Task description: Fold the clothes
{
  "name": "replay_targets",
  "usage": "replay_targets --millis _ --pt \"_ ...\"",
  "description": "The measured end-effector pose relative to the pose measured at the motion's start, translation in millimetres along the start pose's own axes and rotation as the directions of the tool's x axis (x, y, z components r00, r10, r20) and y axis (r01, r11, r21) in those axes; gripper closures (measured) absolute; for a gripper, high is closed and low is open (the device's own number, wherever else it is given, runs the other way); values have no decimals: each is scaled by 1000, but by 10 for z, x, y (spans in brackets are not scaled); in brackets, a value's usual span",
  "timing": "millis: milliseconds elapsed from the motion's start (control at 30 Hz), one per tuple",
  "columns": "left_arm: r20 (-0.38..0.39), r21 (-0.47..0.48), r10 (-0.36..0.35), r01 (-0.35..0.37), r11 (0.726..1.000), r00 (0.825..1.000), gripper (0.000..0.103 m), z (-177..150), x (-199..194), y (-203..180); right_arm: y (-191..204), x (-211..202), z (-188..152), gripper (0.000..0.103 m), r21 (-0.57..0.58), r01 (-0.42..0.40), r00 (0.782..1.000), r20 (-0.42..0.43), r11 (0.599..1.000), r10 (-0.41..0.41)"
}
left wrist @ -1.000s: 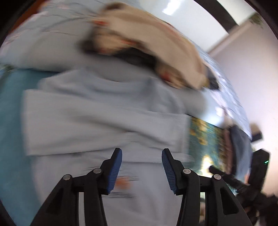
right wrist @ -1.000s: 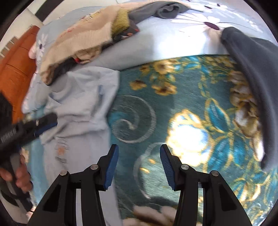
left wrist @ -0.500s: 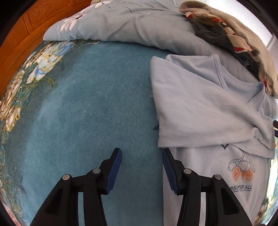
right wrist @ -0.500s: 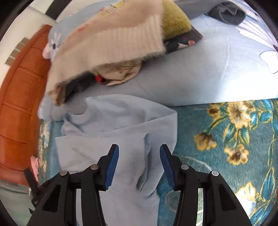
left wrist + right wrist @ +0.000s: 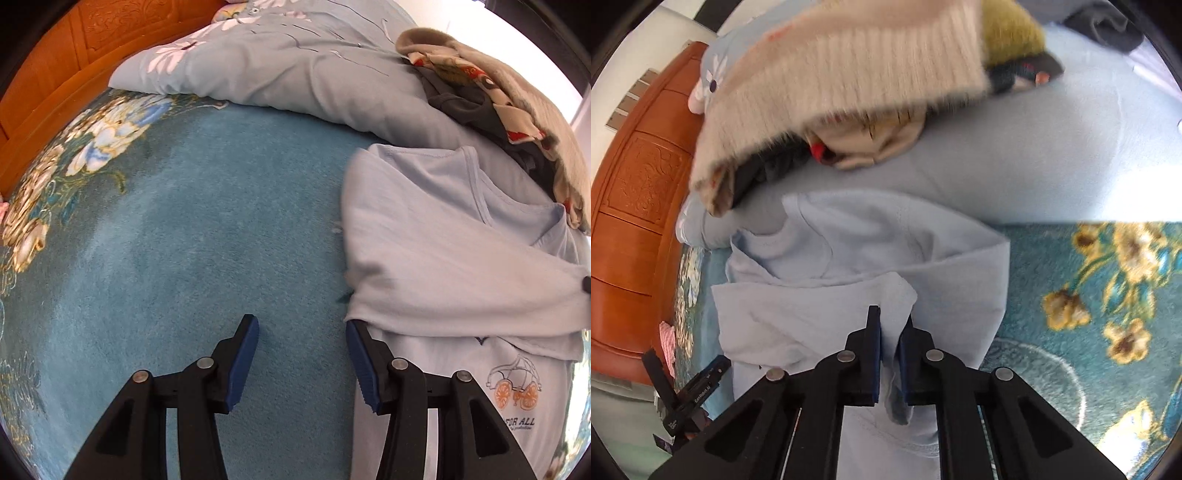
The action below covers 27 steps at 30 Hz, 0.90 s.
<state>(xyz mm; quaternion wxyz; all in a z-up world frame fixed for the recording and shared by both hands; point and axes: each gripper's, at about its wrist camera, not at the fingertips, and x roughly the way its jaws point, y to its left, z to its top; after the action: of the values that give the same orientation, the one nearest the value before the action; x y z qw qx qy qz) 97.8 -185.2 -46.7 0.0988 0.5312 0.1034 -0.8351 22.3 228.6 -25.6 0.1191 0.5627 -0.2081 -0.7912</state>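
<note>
The right gripper (image 5: 889, 347) has just been closing, and its jaws now pinch a raised fold of the light blue T-shirt (image 5: 849, 280) near the folded-over right sleeve. The left gripper (image 5: 301, 360) hangs apart with nothing between its fingers, just beside the shirt's left edge (image 5: 443, 258) over the teal blanket (image 5: 184, 240). The shirt lies near the middle of the bed, collar toward the far clothes pile (image 5: 842, 74). It looks thin, light and limp, so it should drape and slip; 2 grips at hems or seams seem safest.
</note>
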Motion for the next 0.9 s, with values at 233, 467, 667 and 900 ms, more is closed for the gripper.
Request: replay_targets --millis 233,467,667,900 --pt "-20 -99 -14 12 995 1000 50 51 6 190 -197 24 75 96 22 52 998 -30 998 -51" --pt "-22 -221 -137 128 967 990 50 -44 -326 434 -288 -149 34 87 69 59 998 0 996 -59" --pt "-115 -260 -304 267 928 946 48 -442 -573 439 -355 -646 -392 76 78 56 998 27 995 -58" --pt "-235 -205 -365 321 925 901 48 -1154 -766 181 -490 -744 -1449 75 158 51 992 -124 986 -31"
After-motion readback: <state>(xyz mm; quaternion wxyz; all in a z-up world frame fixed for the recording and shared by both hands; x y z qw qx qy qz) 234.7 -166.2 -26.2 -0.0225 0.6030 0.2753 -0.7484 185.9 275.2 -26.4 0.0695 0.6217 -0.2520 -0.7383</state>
